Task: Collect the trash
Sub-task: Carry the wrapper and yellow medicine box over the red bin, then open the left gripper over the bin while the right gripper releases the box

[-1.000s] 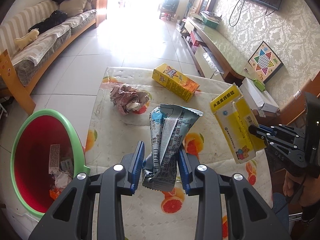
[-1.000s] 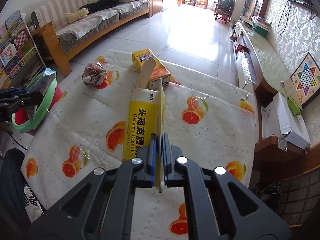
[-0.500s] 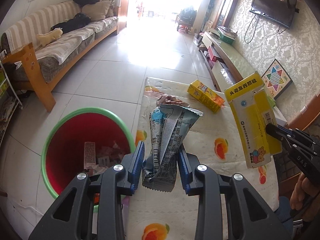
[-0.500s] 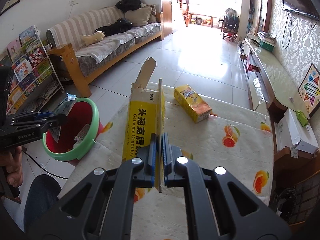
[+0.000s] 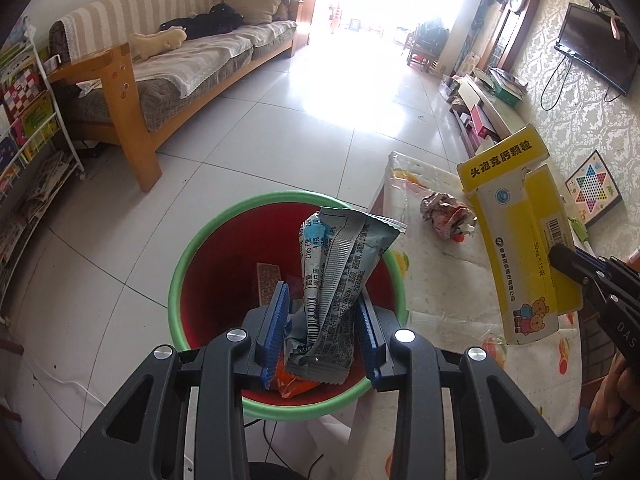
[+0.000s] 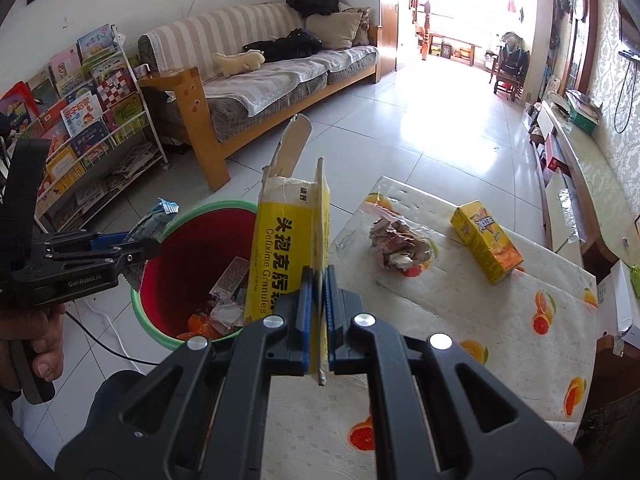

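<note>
Both hands have swung away from the tabletop [image 6: 460, 320] toward the bin [image 5: 176, 280] since a second ago. The left gripper [image 5: 322, 332] now hangs right over the red bin's mouth, its fingers [image 5: 276, 328] closed lightly on a crumpled silver snack wrapper [image 5: 340, 272], whose long axis runs straight out along them. The right gripper [image 6: 316, 312] pinches a flattened yellow medicine box [image 6: 280, 248] edge-on, upright, with the bin ahead and left of its fingers. The left hand looks the nearer, so its wrapper should likely drop first. Crumpled paper [image 6: 400, 248] and a yellow drink carton [image 6: 486, 240] wait on the tabletop beyond.
</note>
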Action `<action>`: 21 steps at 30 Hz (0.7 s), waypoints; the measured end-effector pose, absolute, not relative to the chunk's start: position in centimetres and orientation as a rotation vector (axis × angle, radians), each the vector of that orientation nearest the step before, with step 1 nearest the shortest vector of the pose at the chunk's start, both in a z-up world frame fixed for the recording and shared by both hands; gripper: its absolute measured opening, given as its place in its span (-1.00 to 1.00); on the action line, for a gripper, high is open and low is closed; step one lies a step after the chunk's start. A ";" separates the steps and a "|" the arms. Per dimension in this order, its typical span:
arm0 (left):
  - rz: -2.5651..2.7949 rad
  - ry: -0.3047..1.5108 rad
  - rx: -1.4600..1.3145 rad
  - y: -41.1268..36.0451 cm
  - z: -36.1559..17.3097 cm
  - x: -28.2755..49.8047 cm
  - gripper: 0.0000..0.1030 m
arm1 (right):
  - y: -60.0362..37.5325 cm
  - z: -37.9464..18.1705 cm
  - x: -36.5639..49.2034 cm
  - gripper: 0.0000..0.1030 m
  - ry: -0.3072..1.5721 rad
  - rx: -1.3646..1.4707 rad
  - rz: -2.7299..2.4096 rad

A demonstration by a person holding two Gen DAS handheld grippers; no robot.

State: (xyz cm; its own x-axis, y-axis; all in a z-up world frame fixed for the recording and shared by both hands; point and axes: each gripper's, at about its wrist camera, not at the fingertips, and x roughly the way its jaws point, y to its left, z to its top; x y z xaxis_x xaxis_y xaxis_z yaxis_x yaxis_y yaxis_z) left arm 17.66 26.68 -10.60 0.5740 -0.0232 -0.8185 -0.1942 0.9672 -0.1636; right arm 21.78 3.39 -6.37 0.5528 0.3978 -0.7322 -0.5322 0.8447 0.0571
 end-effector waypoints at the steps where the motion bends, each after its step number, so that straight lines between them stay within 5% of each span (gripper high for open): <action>1: 0.108 0.962 -0.253 27.2 -10.9 17.8 -0.35 | 3.9 -6.6 21.8 -0.88 0.822 -0.182 0.557; 4: 0.120 0.973 -0.284 28.5 -11.5 18.1 -0.28 | 5.2 -7.1 22.0 -0.88 0.837 -0.190 0.570; 9: 0.140 0.944 -0.334 30.1 -11.5 18.1 0.47 | 6.6 -7.8 22.3 -0.88 0.852 -0.211 0.577; 21: 0.229 0.856 -0.397 33.2 -9.7 15.1 0.72 | 11.3 -9.4 22.8 -0.88 0.878 -0.241 0.635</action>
State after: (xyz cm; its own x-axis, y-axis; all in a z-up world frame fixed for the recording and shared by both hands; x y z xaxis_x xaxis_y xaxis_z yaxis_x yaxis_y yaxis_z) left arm 15.07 33.18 -9.66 0.6372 0.0377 -0.7698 -0.3517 0.9030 -0.2469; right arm 22.80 11.32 -9.39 0.4706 0.4170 -0.7776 -0.6077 0.7921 0.0570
